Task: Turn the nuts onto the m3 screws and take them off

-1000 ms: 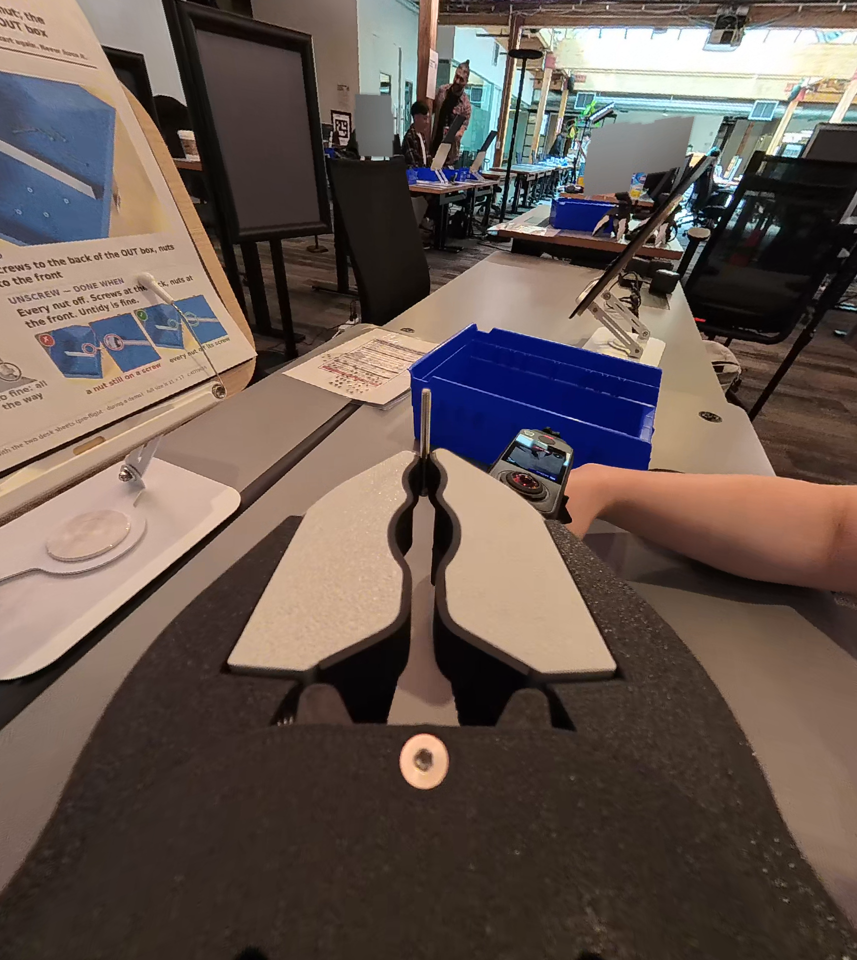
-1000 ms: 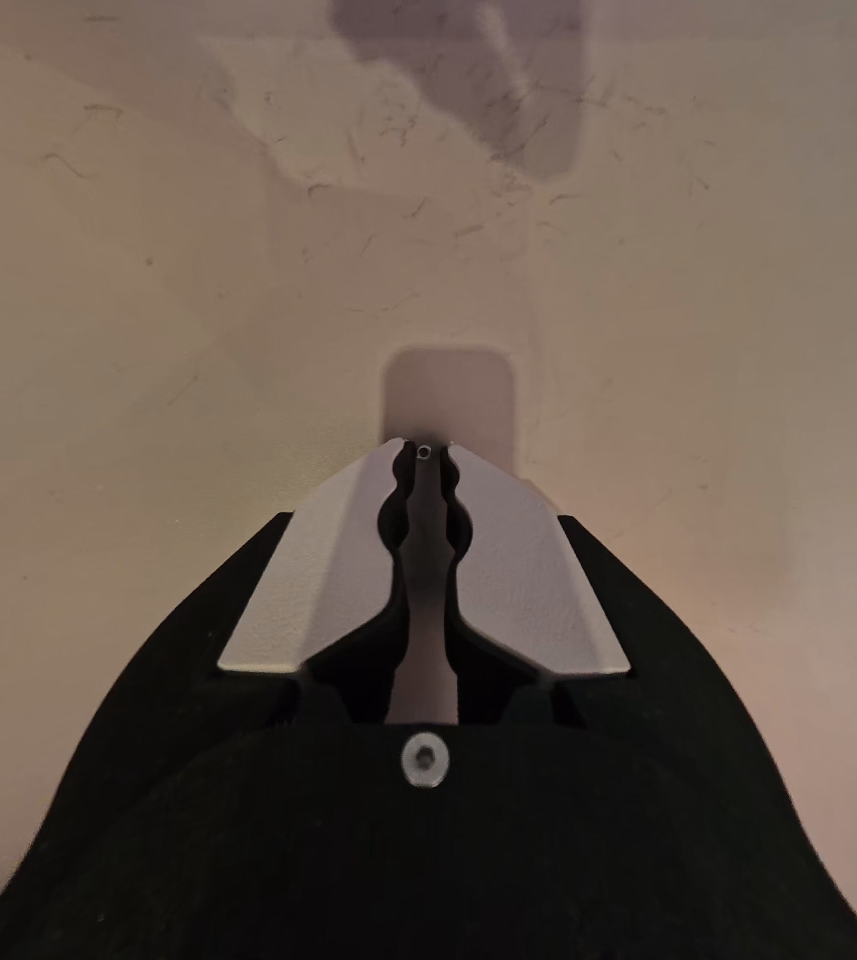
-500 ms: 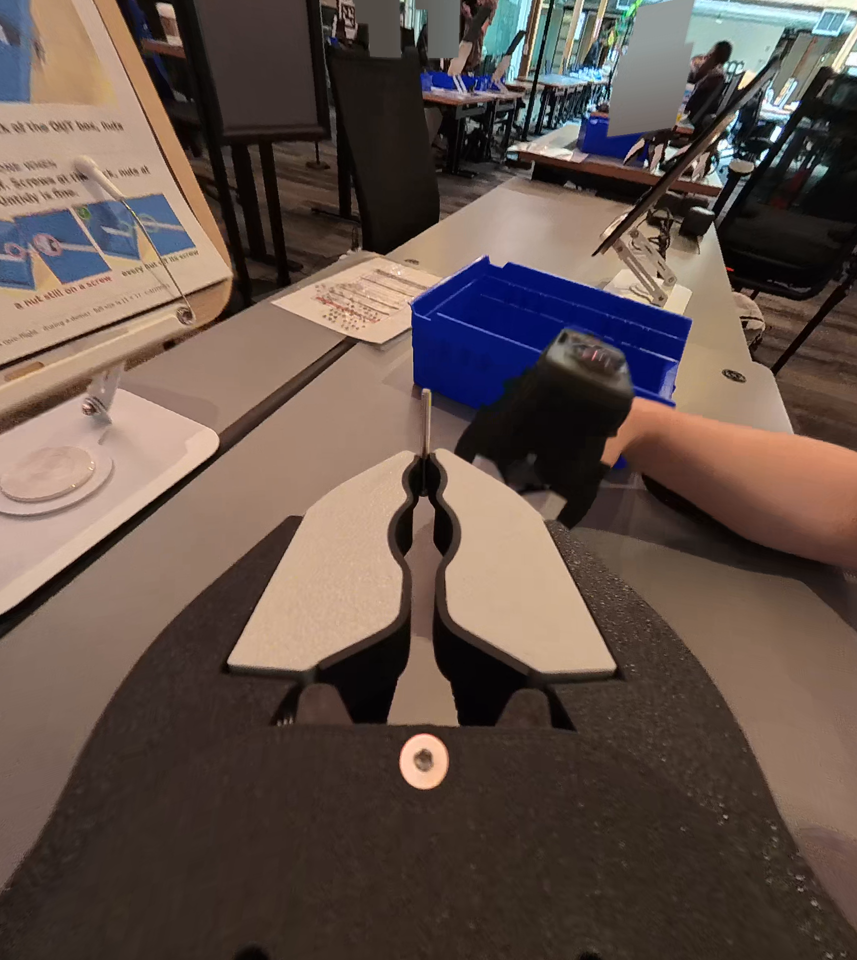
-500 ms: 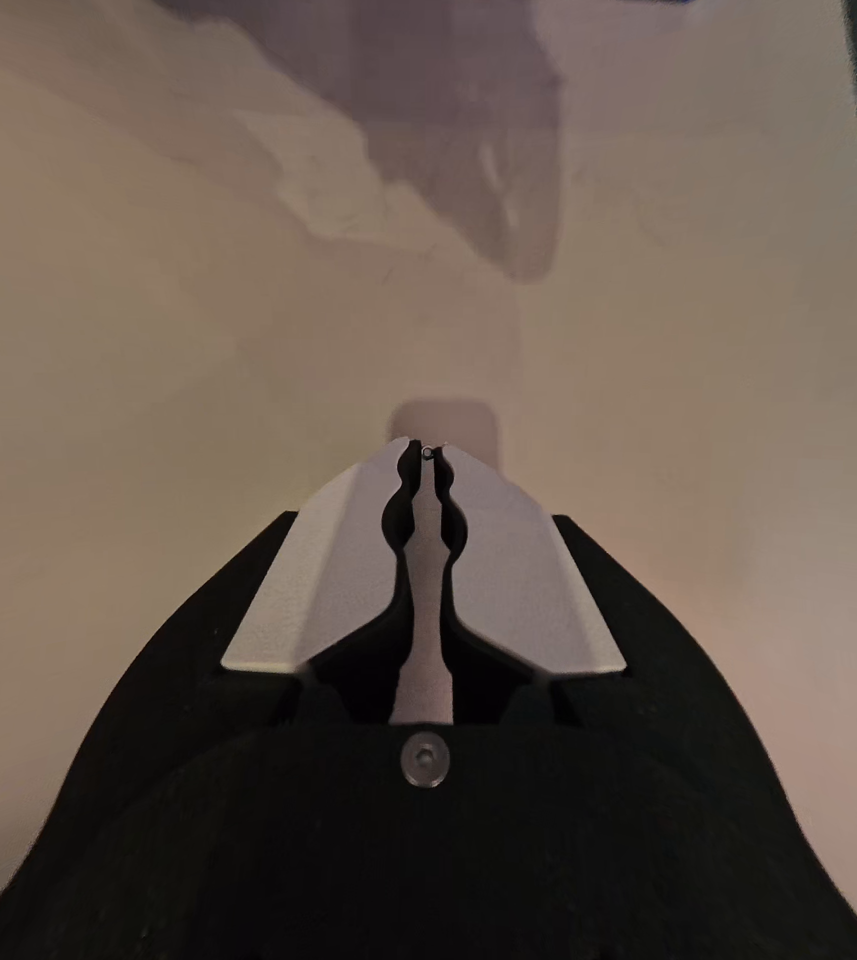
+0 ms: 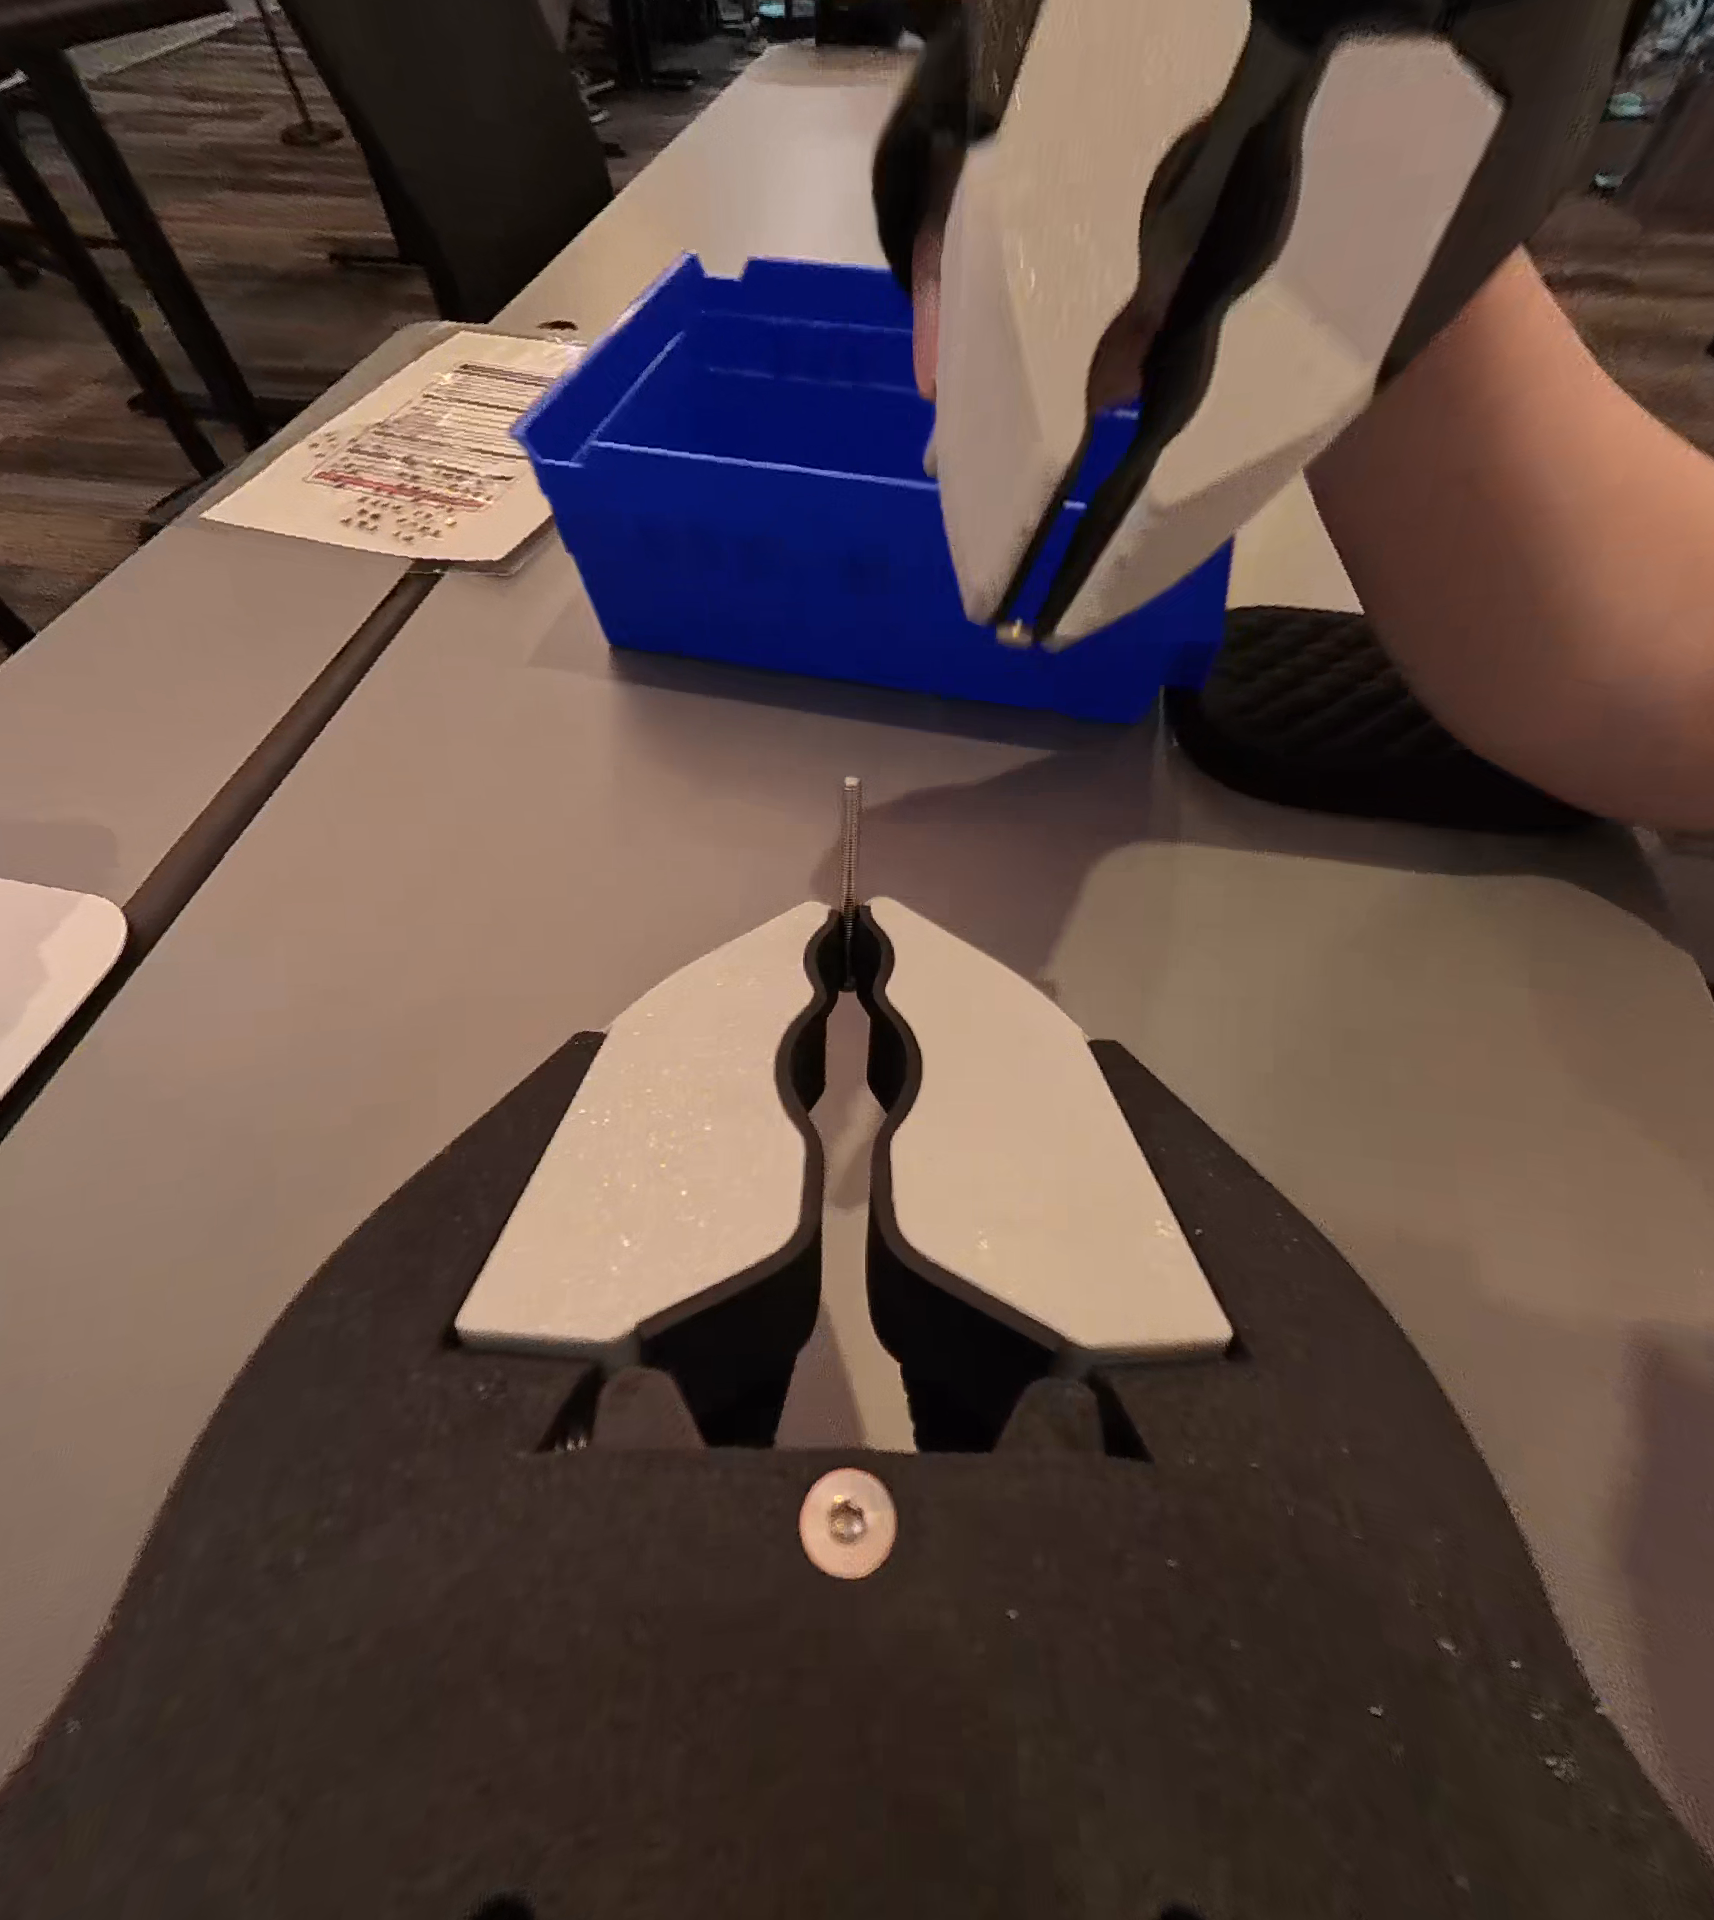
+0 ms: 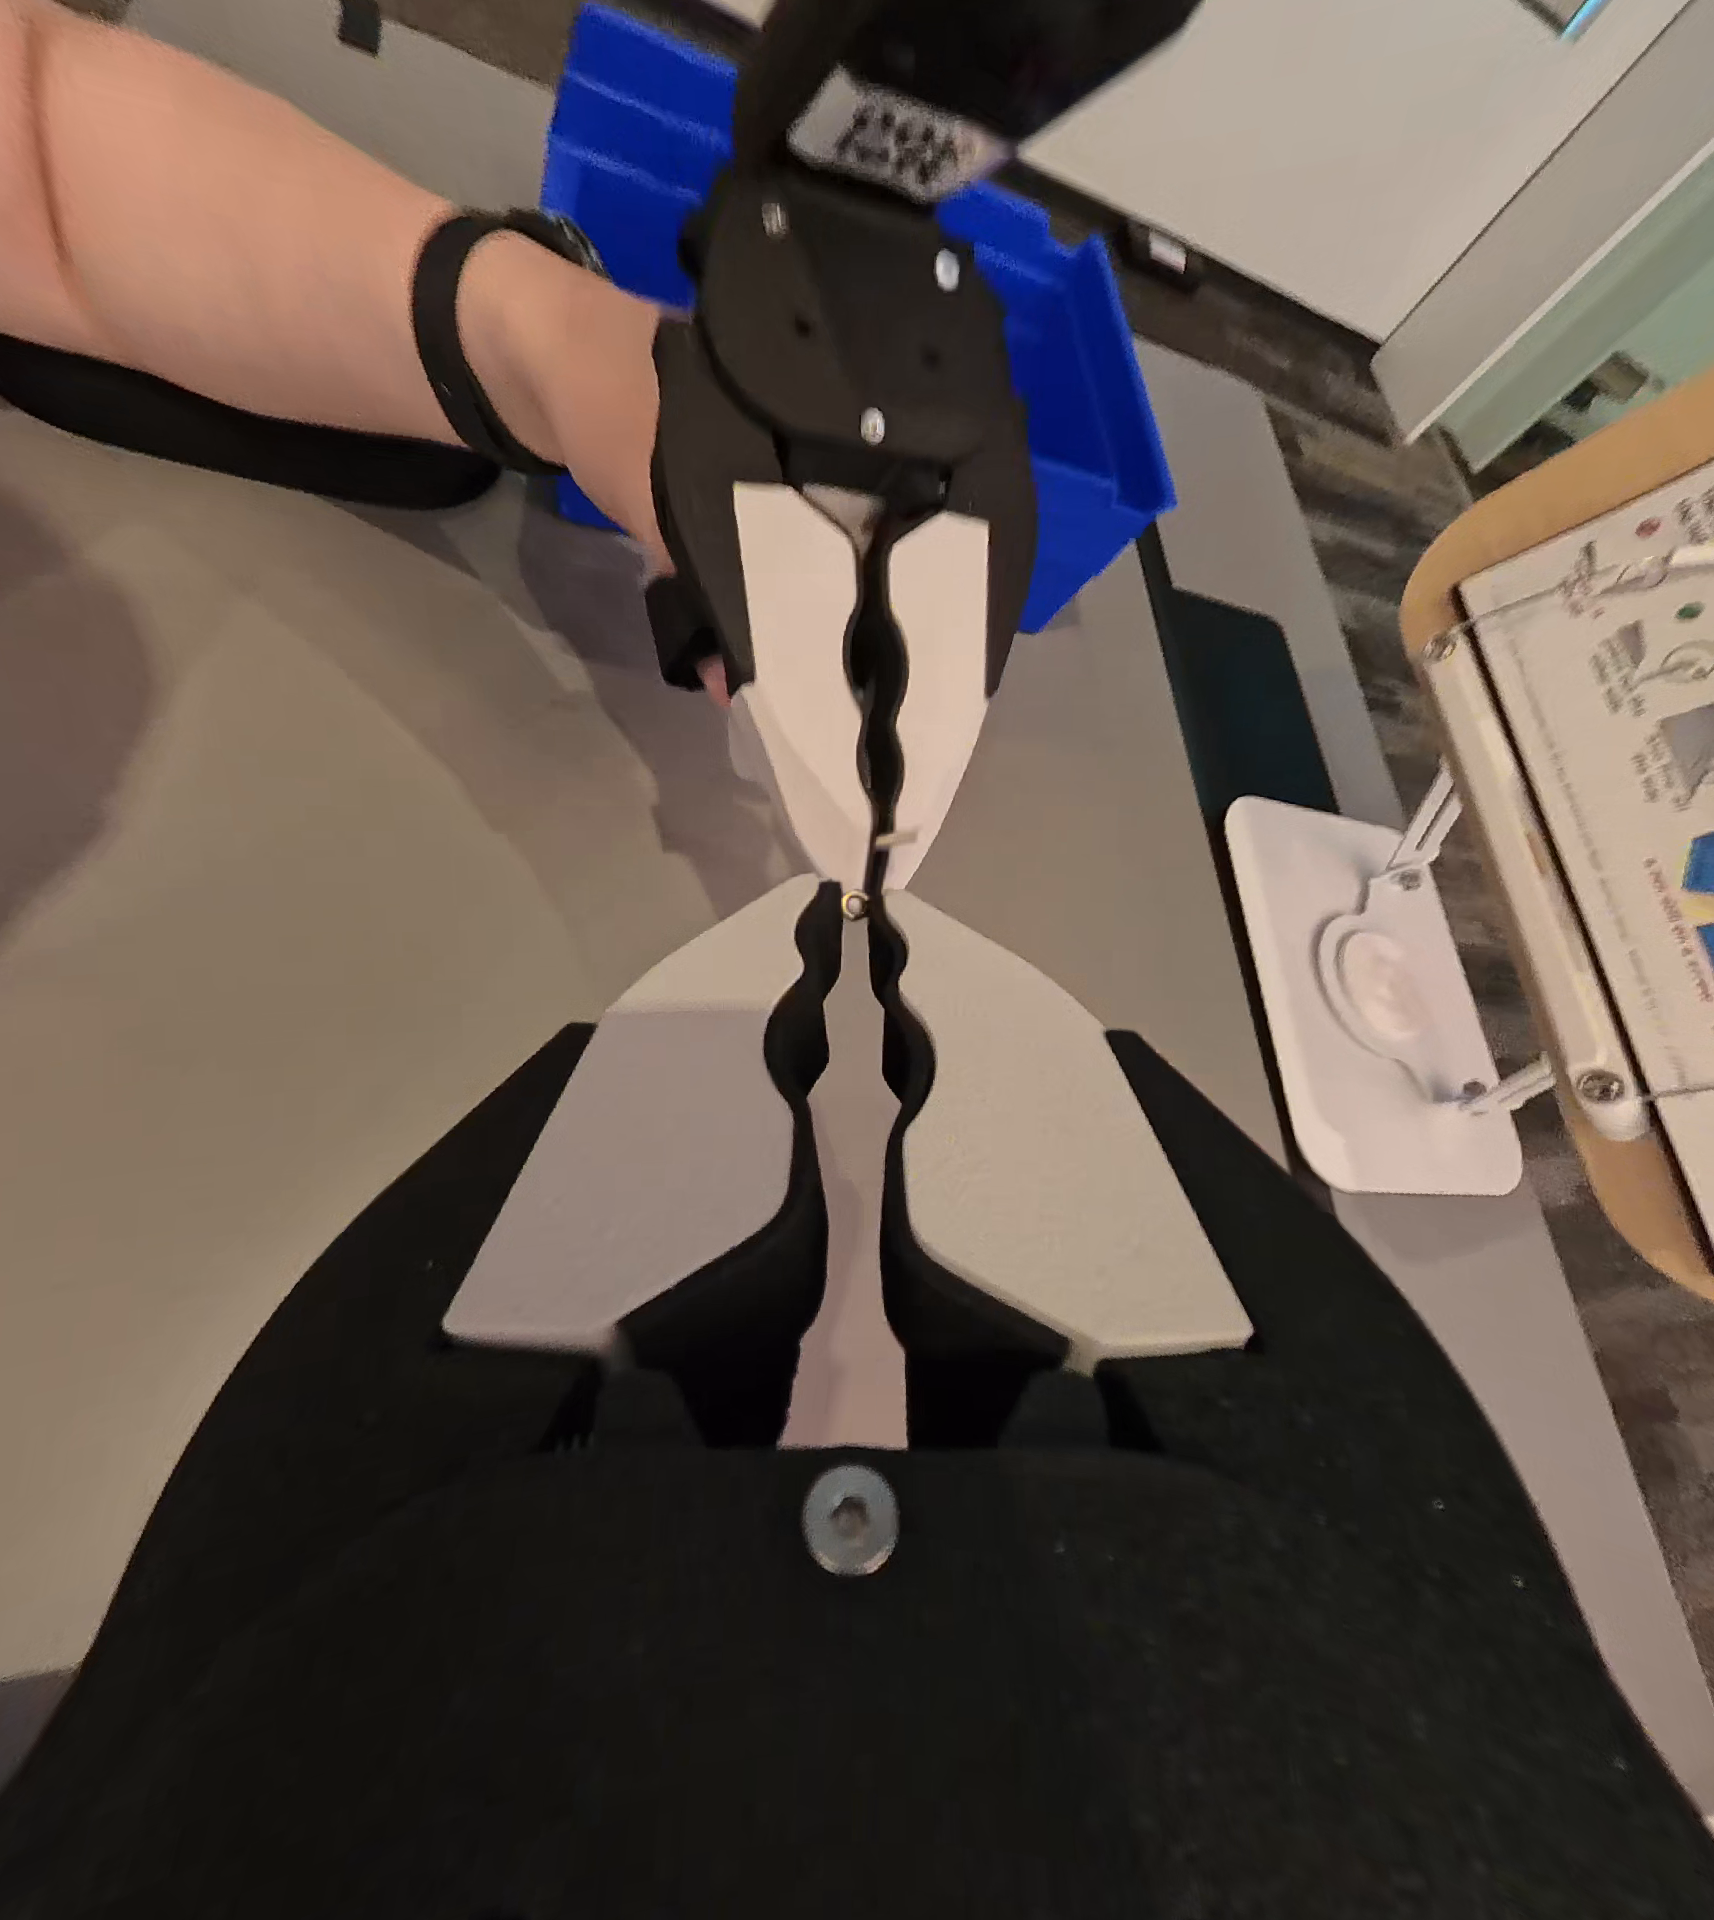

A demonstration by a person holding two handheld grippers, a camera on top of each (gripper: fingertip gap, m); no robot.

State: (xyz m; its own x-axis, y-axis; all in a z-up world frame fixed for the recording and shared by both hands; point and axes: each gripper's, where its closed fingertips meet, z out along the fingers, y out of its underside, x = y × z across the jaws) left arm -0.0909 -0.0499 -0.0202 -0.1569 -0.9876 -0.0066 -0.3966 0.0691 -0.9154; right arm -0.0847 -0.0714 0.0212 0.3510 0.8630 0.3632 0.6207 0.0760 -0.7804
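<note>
Left wrist view
left gripper [image 5: 850, 914]: jaws nearly closed, pinching the lower end of the screw at their very tips.
screw [image 5: 850, 847]: thin, threaded, metal; stands out forward from the jaw tips over the grey bench [image 5: 479, 883], free end bare.
right gripper [image 5: 1021, 632]: comes in from above and beyond, tilted down toward the screw, jaws narrowed onto the nut.
nut [image 5: 1017, 631]: tiny, pale metal, caught between the tips, well apart from the screw's free end.
blue bin [image 5: 780, 540]: on the bench behind both grippers; contents not visible.
printed sheet [image 5: 417, 457]: flat on the bench, left of the bin.

Right wrist view
right gripper [image 6: 854, 902]: jaws drawn close, holding the nut [image 6: 854, 904] at the extreme tips, hole facing forward.
left gripper [image 6: 879, 844]: opposite, tip to tip, jaws closed on the screw [image 6: 897, 834]; only a short pale sliver shows, blurred.
instruction board [image 6: 1663, 831]: on a white stand at the right edge.

Handling, as judgement
screw: light, stiff, likely to pivot if pinched loosely; best held low on the shank, threads left free.
nut: nearly weightless, hard, smooth, easily flicked away; best gripped across its flats, hole kept square to the screw.
risk: cross-threading or a dropped nut if alignment is off.
</note>
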